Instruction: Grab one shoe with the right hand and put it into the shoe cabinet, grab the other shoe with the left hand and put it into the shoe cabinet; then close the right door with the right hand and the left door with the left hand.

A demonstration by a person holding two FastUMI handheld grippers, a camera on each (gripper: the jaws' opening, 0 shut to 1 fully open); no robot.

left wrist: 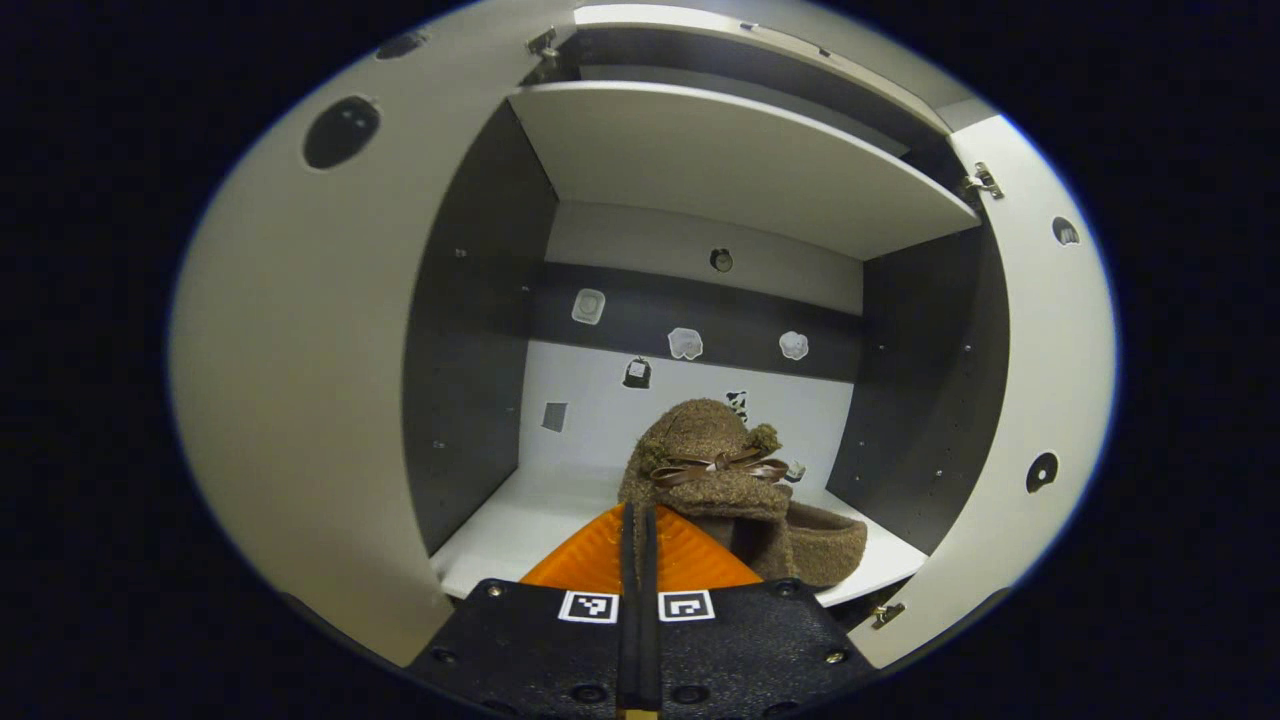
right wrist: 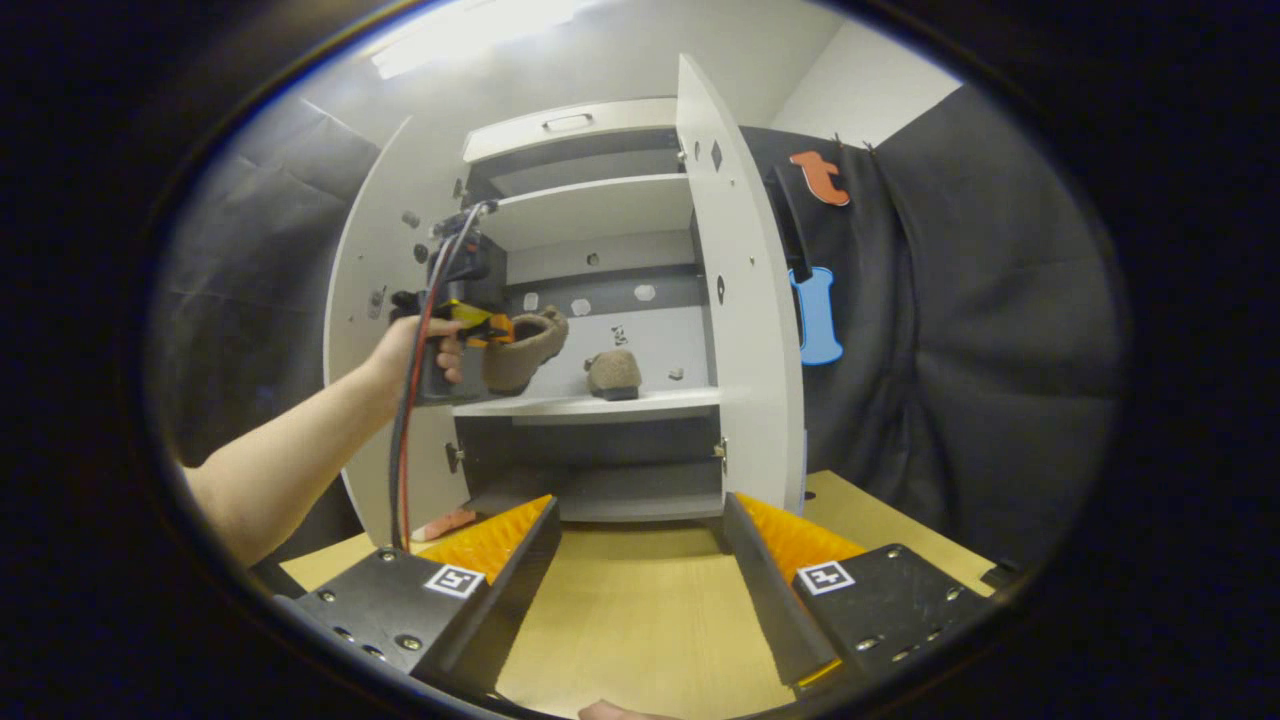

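Left door (right wrist: pixel 385 330) stood open. Your left hand-held gripper (left wrist: pixel 636 525) was pinching a brown shoe (left wrist: pixel 715 480) by its near edge, toe pointing into the cabinet, held above the shelf (left wrist: pixel 520 520). Judged: the shoe must go forward and down, and the shelf to its left looked free. The other shoe (right wrist: pixel 613 373) sat on that shelf, further right. Your right hand-held gripper (right wrist: pixel 640 560) was spread, holding nothing, over the counter (right wrist: pixel 640 620), nearer the open right door (right wrist: pixel 745 300).
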